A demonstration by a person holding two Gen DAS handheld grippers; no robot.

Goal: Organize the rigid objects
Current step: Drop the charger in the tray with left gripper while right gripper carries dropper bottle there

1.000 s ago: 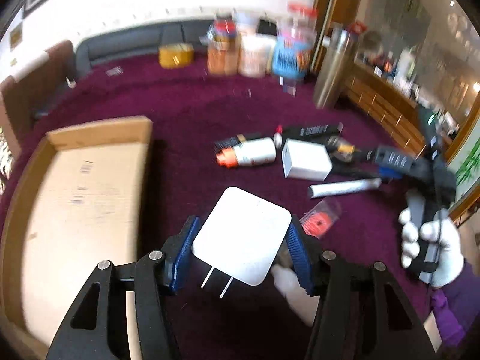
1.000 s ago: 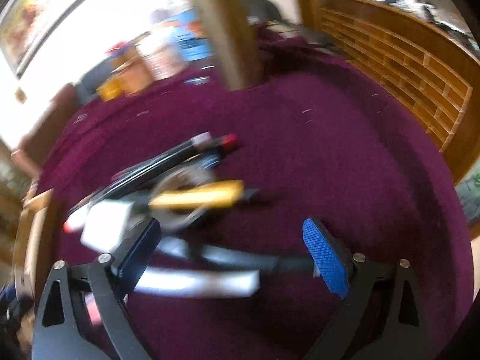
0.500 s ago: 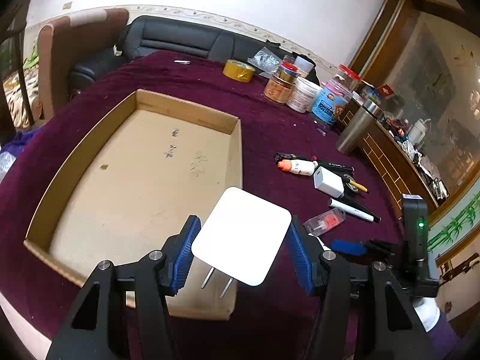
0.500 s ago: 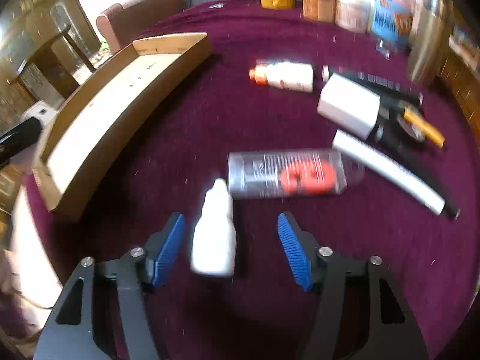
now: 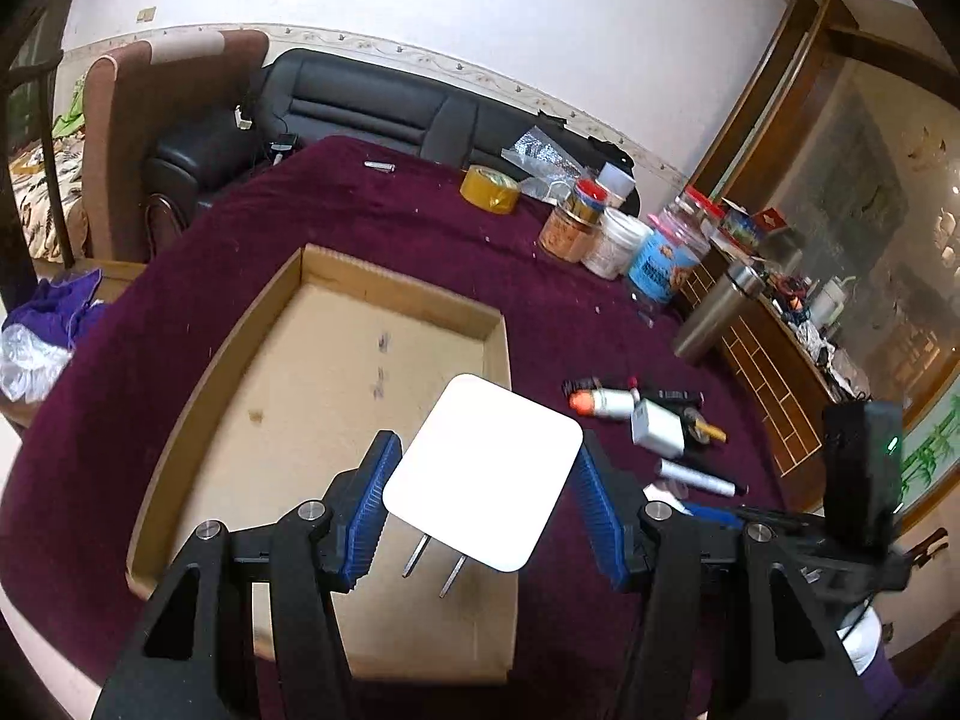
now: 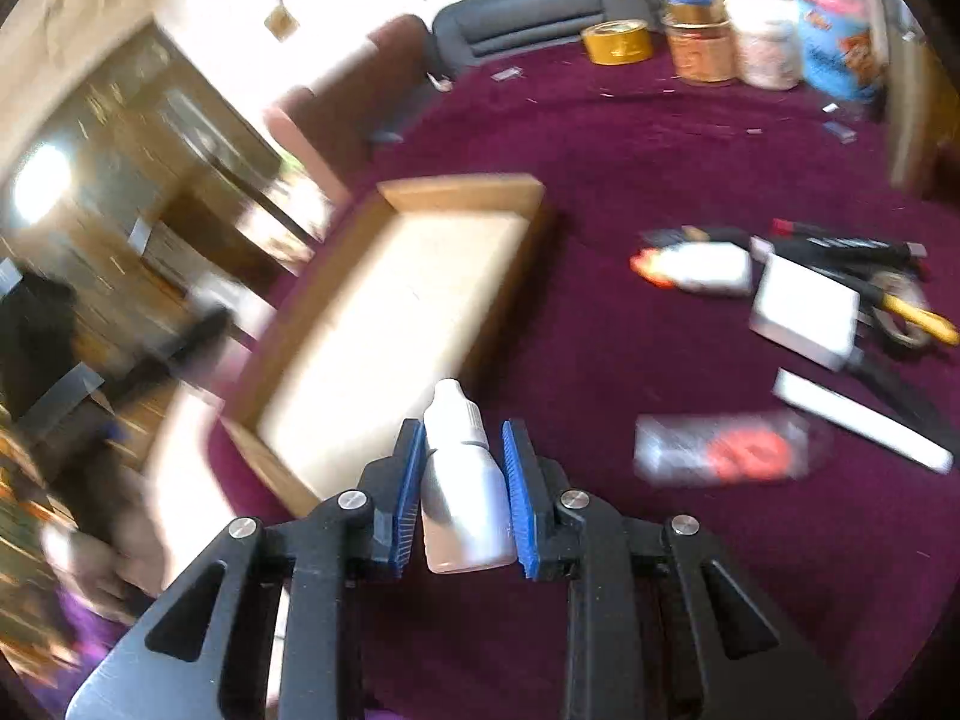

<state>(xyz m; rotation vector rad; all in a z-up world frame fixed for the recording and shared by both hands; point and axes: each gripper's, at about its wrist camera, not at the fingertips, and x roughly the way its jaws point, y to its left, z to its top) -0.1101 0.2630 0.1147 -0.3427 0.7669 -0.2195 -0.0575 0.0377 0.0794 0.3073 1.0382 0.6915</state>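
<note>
Matt cardboard tray (image 5: 198,384); plush cloth (image 5: 372,216); plastic bottle (image 6: 462,480).

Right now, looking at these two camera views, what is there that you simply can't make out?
- Left wrist view: the near end of the cardboard tray sits behind the left hand-held gripper and its white charger.
- Right wrist view: the clear packet with an orange part is smeared by motion, its print unreadable.
- Right wrist view: the jar labels are blurred.
- Right wrist view: the white dropper bottle shows no legible label.

black tool (image 5: 483,510) arms, ribbed blue pads (image 5: 369,510), silver screws, second tool (image 6: 462,480) alike
</note>
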